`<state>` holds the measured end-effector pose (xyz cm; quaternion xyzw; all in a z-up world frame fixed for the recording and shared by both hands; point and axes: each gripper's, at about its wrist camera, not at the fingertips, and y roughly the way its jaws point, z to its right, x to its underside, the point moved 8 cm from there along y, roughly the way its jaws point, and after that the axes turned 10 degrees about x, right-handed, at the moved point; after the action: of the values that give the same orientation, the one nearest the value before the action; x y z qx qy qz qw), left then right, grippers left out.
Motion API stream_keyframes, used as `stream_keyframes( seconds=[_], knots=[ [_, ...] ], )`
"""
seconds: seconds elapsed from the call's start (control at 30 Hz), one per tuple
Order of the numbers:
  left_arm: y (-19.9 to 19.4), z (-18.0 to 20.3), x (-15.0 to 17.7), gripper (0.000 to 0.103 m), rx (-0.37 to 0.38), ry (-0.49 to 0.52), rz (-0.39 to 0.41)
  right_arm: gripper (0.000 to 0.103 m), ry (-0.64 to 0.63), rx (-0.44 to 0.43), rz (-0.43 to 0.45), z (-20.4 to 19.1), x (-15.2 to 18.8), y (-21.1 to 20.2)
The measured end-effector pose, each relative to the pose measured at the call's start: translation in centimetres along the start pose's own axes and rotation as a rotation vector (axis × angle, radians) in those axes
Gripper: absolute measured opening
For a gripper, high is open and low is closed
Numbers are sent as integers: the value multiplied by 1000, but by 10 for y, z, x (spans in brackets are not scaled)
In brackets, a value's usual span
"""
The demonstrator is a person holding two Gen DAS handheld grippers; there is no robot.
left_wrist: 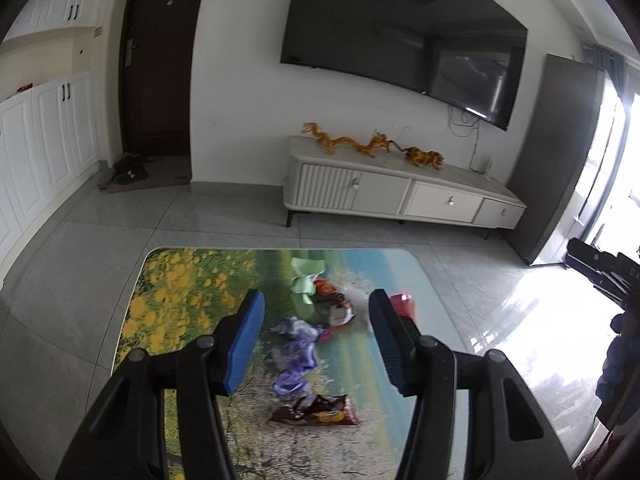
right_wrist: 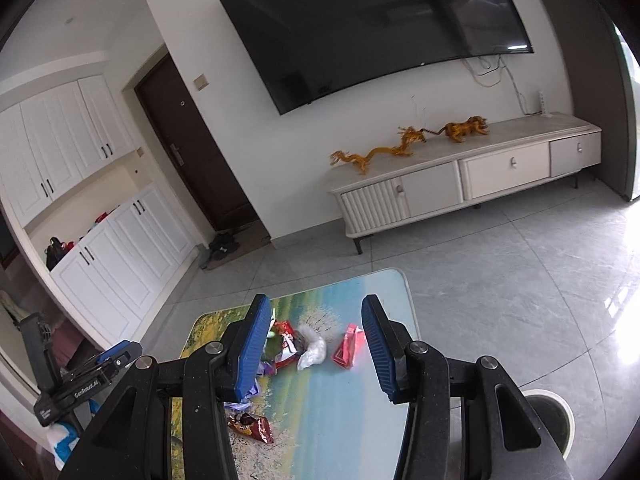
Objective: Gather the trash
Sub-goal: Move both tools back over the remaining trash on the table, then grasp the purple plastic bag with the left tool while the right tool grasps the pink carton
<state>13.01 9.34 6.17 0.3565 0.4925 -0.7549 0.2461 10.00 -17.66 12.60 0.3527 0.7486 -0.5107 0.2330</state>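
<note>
Both pairs of tongs hang above the tabletop with their blue pads spread and nothing between them; no piece of trash is yet taken.

Taking the brown snack wrapper at the near end of the litter as the landmark, and going left to right in the left wrist view: the purple crumpled wrappers lie just beyond it, the green wrapper lies farthest beyond, near the far edge, the red-and-white packet sits beyond and a little right, and the red carton lies beyond and well right, half hidden behind the right pad.

The step in hand looks like the approach to a first pick. To do it well, the left tongs should probably come down over the purple wrappers or the brown snack wrapper, straddling one piece only, with the pads low enough to catch thin film before pinching. The right tongs suit the red carton, which stands apart from the heap. Crumpled film may slip or drag a neighbour along.

The right wrist view alone shows a round bin on the floor to the right of the tabletop, a likely place for the trash, and also a clear plastic bag beside the red-and-white packet. It shows the left tongs from outside at its left edge. The left wrist view alone shows the green wrapper whole.
</note>
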Motion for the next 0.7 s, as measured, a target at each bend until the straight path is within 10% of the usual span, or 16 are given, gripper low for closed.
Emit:
stream_keyframes(
  seconds=[0.7],
  knots=[
    [160, -65, 101, 53, -131, -183, -241, 50, -48, 17, -274, 21, 77, 191]
  ],
)
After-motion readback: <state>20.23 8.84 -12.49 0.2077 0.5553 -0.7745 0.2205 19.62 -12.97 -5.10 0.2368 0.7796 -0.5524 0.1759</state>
